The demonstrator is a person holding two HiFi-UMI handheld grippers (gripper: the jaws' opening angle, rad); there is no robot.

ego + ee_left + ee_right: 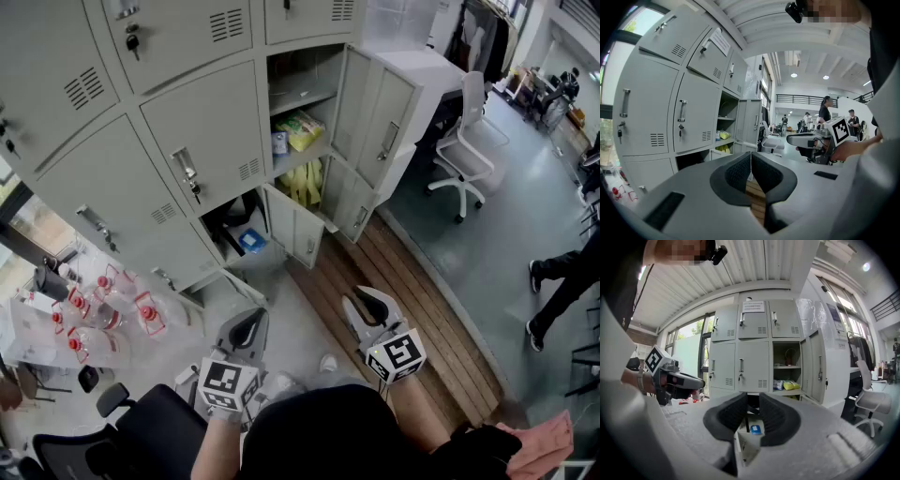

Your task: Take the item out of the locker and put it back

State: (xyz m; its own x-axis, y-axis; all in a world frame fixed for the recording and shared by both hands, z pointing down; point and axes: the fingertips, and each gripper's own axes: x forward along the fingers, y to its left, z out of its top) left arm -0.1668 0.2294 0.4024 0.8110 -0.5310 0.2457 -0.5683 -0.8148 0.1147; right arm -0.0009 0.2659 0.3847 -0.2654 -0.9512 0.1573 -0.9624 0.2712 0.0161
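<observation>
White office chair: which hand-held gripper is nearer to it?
Right. The right hand-held gripper is left of the white office chair; the left hand-held gripper is farther left, beyond the right one.

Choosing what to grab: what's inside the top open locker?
A yellow-green packet and a smaller blue-white packet lie on its floor, under a shelf. Anything on the shelf is too dim to make out.

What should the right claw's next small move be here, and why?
Probably ease the right claw forward toward the blue item in the low open locker, widening its jaws on the way. They stand only narrowly apart with nothing between them, the claw is short of the locker, and its view frames that item.
</observation>
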